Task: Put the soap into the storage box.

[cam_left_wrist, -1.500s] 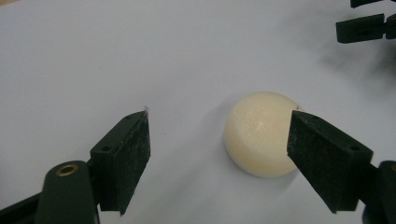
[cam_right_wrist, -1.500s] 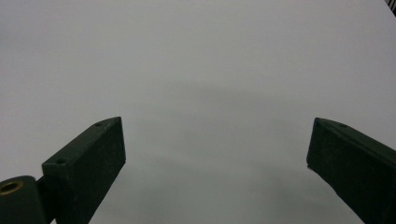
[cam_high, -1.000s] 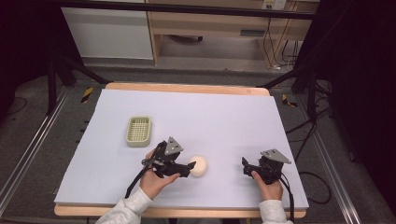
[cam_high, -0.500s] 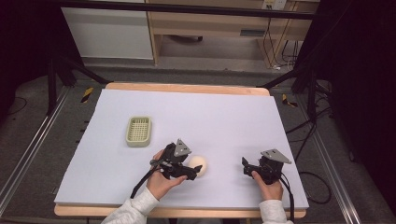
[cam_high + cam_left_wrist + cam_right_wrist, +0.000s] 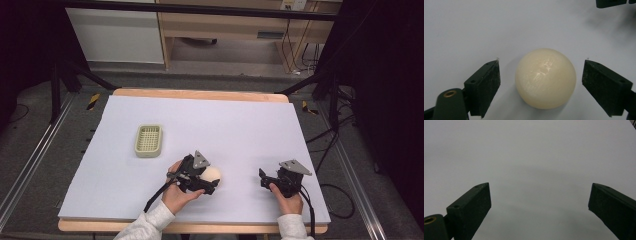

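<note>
While left hand-held gripper just spread, round cream ball lies unpinched, axisless.

Pale green slotted basket lying on white table, wooden shelving behind

A white-topped table with a wooden edge stands on grey carpet. Behind it sit a white cabinet and a wooden shelf unit; black frame bars and cables flank it, and the surroundings are dark
</note>
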### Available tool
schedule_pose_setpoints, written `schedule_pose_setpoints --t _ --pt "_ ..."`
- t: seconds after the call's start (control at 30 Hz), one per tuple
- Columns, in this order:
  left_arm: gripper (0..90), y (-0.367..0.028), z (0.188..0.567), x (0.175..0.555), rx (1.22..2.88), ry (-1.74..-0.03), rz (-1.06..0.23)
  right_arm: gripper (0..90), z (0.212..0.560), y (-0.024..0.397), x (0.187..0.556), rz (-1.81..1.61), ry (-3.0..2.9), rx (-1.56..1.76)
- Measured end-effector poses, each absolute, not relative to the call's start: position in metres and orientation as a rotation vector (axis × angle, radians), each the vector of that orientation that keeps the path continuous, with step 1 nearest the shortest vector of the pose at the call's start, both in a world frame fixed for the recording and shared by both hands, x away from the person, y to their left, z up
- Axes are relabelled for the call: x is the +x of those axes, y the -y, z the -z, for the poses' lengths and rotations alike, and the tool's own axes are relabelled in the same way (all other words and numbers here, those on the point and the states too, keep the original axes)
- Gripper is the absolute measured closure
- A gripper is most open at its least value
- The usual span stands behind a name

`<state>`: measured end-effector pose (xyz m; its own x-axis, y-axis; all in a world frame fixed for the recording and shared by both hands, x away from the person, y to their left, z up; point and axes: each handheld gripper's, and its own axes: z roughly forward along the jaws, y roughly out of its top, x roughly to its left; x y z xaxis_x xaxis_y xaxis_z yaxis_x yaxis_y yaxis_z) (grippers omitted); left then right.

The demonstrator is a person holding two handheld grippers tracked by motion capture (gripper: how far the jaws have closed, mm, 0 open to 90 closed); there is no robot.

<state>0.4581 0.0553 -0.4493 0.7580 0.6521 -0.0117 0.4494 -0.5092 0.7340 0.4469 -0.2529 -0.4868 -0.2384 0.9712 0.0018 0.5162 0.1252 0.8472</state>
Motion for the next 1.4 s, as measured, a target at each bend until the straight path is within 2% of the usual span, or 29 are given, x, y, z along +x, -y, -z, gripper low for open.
schedule_pose_setpoints --t 0.67,1.4 --pt "12.9 -0.047 0.464 0.463 2.238 -0.844 -0.332 4.9 0.487 0.253 0.447 -1.013 -1.83 1.436" --pt "20.6 -0.041 0.472 0.465 2.273 -0.849 -0.318 4.9 0.487 0.253 0.447 -1.011 -1.832 1.434"
